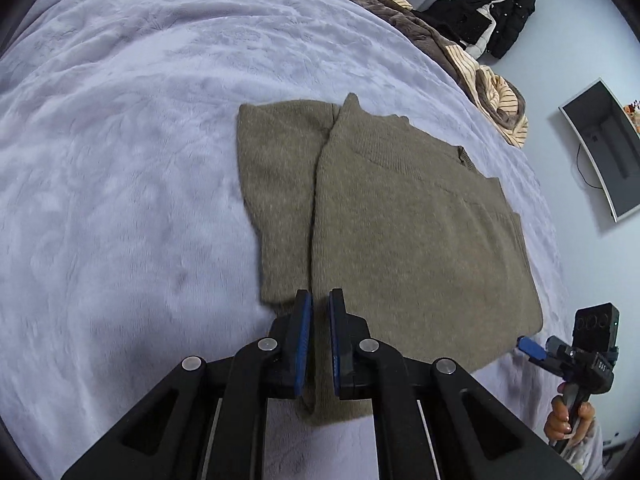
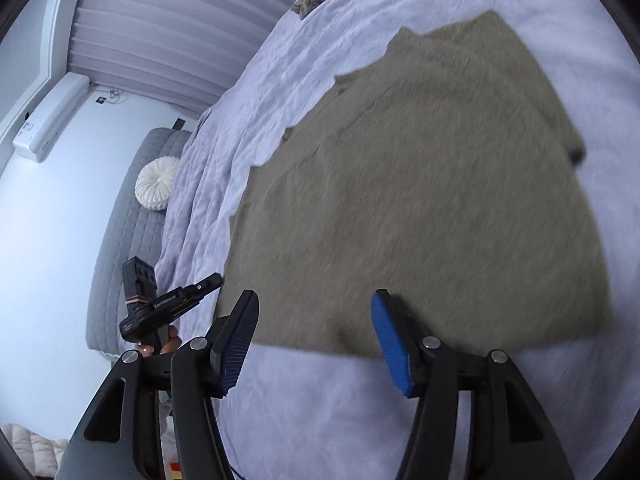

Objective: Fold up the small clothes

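We find the left gripper [image 1: 319, 304] nearest the lens in the left wrist view, its blue-padded jaws drawn close with a narrow gap, straddling the near hem of the sweater [image 1: 392, 216]. Whether cloth is pinched between them we cannot tell; the fold line runs straight into the gap and the hem below is cut off by the gripper body. In the right wrist view the right gripper [image 2: 316, 304] stands released, jaws wide apart, poised over the near edge of the sweater [image 2: 420, 200] without touching it, as far as we can judge; that view is motion-blurred and the knit texture is lost.

The olive-brown knitted sweater lies flat on the bed [image 1: 120, 160], close to its right edge, one side panel folded over the body. The ribbed neckline shows towards the far end.

The bed carries a pale lilac plush cover, lightly creased. At its far right corner we note a heap of brown and striped bedding [image 1: 472, 64].

Beyond, the left wrist view shows dark clothes on a hanger [image 1: 500, 16] and a wall-mounted screen [image 1: 604, 148]. The right wrist view shows a grey quilted headboard [image 2: 132, 216], a round white cushion [image 2: 157, 185], an air conditioner [image 2: 52, 116] and pleated curtains [image 2: 168, 32].
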Demonstrator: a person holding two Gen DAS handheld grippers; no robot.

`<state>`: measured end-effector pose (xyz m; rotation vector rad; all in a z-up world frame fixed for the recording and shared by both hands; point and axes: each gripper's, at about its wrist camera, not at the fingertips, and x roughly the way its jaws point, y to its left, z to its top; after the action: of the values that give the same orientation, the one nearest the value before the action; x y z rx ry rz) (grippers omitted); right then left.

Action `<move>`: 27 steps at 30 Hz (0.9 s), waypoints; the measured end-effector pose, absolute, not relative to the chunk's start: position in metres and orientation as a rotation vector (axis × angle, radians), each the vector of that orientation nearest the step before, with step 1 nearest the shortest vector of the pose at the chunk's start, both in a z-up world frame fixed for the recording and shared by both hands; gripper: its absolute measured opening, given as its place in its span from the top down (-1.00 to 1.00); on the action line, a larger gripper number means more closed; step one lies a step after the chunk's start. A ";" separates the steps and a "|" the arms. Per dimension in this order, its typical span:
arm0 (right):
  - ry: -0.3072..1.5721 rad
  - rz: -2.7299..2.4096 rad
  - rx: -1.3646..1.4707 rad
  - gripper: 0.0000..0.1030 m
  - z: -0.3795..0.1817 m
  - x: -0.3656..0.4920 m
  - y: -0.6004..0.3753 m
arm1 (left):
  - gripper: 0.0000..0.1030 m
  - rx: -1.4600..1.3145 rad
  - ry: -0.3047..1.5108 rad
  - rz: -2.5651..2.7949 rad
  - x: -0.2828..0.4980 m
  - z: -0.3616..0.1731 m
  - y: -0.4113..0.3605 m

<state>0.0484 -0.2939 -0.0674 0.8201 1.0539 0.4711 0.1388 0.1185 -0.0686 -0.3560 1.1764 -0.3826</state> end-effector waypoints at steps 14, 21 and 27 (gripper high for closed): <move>1.092 0.434 0.853 -0.28 -0.079 0.020 -0.259 | -0.98 -0.289 1.067 -0.283 0.089 -0.054 0.123; 1.093 0.429 0.849 -0.28 -0.078 0.017 -0.252 | -0.98 -0.267 1.078 -0.268 0.086 -0.057 0.124; 1.056 0.374 0.909 -0.28 -0.081 0.020 -0.266 | -0.89 -0.351 1.114 -0.361 0.096 -0.064 0.121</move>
<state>0.0196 -0.2656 -0.0811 0.9092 1.0564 0.3738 0.0957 0.1210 -0.0642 -0.3513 1.1137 -0.3608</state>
